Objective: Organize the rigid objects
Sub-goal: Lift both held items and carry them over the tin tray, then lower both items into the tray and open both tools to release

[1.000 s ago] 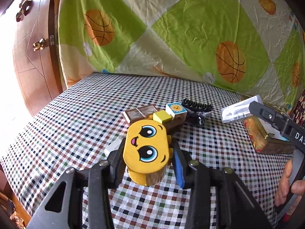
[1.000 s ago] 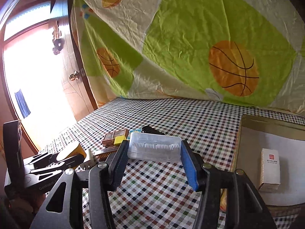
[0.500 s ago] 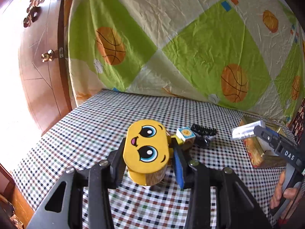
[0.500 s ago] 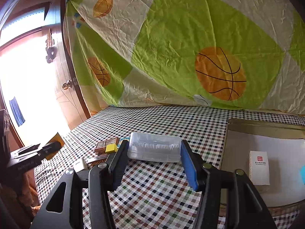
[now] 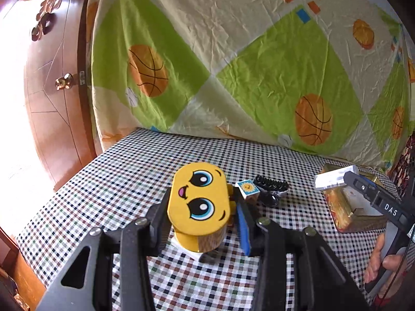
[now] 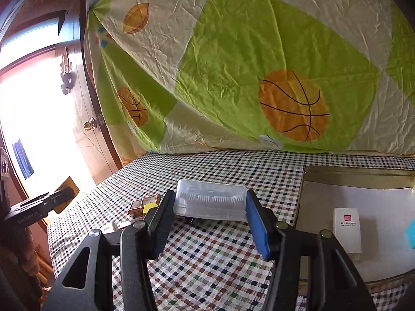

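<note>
Above the desk point(image 5: 109, 181), left gripper point(image 5: 202, 215) clamps the yellow tin point(image 5: 199, 202); right gripper point(image 6: 210, 207) clamps the clear box point(image 6: 210, 202), tray point(image 6: 324, 176) at 3 o'clock.

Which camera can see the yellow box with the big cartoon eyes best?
The left wrist view: the yellow oval cartoon-face tin fills its middle, face up, clamped in the left gripper. The right wrist view shows only a dim orange sliver of it at the far left.
</note>
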`<action>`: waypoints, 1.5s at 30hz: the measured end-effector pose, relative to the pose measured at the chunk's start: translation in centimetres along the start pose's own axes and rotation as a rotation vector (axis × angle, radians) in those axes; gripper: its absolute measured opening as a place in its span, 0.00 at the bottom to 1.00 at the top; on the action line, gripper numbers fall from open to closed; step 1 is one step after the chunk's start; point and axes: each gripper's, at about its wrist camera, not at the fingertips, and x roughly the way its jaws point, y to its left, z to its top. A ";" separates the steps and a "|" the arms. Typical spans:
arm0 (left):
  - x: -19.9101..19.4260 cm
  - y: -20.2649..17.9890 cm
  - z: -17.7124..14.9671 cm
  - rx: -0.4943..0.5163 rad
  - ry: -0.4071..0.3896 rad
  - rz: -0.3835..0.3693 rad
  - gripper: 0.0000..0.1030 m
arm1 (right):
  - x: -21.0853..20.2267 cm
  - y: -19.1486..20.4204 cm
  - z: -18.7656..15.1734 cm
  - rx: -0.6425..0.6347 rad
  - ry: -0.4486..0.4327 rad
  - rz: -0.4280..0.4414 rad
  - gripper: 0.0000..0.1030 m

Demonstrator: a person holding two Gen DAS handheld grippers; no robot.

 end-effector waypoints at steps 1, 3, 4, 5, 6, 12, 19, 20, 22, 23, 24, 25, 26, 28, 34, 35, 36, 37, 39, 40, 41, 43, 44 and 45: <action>0.1 -0.6 -0.1 0.009 0.000 -0.014 0.40 | -0.3 -0.2 0.1 0.007 -0.009 -0.005 0.54; 0.2 -2.0 -0.2 0.033 0.002 -0.034 0.40 | -1.3 -0.7 0.4 0.019 -0.030 -0.017 0.54; 0.3 -2.9 -0.2 0.049 0.001 -0.042 0.40 | -1.9 -1.1 0.4 0.027 -0.038 -0.018 0.54; 0.3 -3.6 -0.3 0.065 -0.001 -0.048 0.40 | -2.5 -1.5 0.5 0.037 -0.044 -0.020 0.54; 0.3 -4.5 -0.3 0.081 -0.003 -0.054 0.40 | -3.2 -2.0 0.5 0.046 -0.051 -0.028 0.54; 0.9 -10.4 -0.1 0.155 -0.004 -0.115 0.40 | -7.3 -5.6 0.0 0.067 -0.071 -0.152 0.54; 1.3 -17.1 0.1 0.213 0.001 -0.197 0.40 | -12.0 -9.7 0.0 0.091 -0.094 -0.285 0.54; 1.2 -18.0 0.1 0.218 0.001 -0.206 0.40 | -12.7 -10.2 0.0 0.091 -0.099 -0.301 0.54; 1.3 -19.5 0.1 0.231 0.002 -0.219 0.40 | -13.7 -10.7 0.0 0.089 -0.107 -0.331 0.54; 1.4 -20.1 0.1 0.238 0.002 -0.222 0.40 | -14.1 -10.9 0.0 0.089 -0.110 -0.344 0.54; 1.5 -20.8 0.0 0.245 0.002 -0.225 0.40 | -14.5 -11.3 0.0 0.090 -0.111 -0.359 0.54; 1.6 -21.3 0.0 0.251 0.003 -0.227 0.40 | -14.7 -11.6 0.0 0.090 -0.111 -0.374 0.54; 1.7 -21.7 -0.1 0.256 0.003 -0.227 0.40 | -15.0 -12.0 -0.1 0.091 -0.112 -0.392 0.54; 1.9 -22.7 -0.2 0.266 0.004 -0.230 0.40 | -15.6 -12.8 -0.2 0.099 -0.112 -0.411 0.54; 2.9 -25.1 -0.9 0.283 0.025 -0.240 0.40 | -16.6 -15.2 -0.5 0.134 -0.117 -0.453 0.54; 3.0 -25.6 -1.1 0.287 0.026 -0.239 0.40 | -16.7 -15.4 -0.5 0.138 -0.117 -0.454 0.54; 3.2 -26.0 -1.2 0.291 0.027 -0.238 0.40 | -16.8 -15.7 -0.5 0.141 -0.118 -0.458 0.54; 3.3 -26.3 -1.3 0.294 0.029 -0.238 0.40 | -16.8 -15.8 -0.5 0.142 -0.117 -0.462 0.54; 3.6 -26.9 -1.4 0.292 0.034 -0.243 0.40 | -16.8 -16.1 -0.5 0.140 -0.113 -0.473 0.54; 3.8 -27.3 -1.4 0.292 0.036 -0.245 0.40 | -16.8 -16.3 -0.5 0.137 -0.112 -0.480 0.54; 3.9 -27.6 -1.5 0.294 0.036 -0.246 0.40 | -16.8 -16.4 -0.5 0.134 -0.112 -0.486 0.54; 4.3 -28.3 -1.6 0.300 0.037 -0.247 0.40 | -16.6 -16.7 -0.5 0.129 -0.105 -0.502 0.54; 4.5 -28.7 -1.6 0.303 0.038 -0.248 0.40 | -16.5 -16.8 -0.5 0.128 -0.101 -0.512 0.54; 4.7 -29.1 -1.7 0.307 0.039 -0.249 0.40 | -16.3 -17.0 -0.5 0.128 -0.098 -0.521 0.54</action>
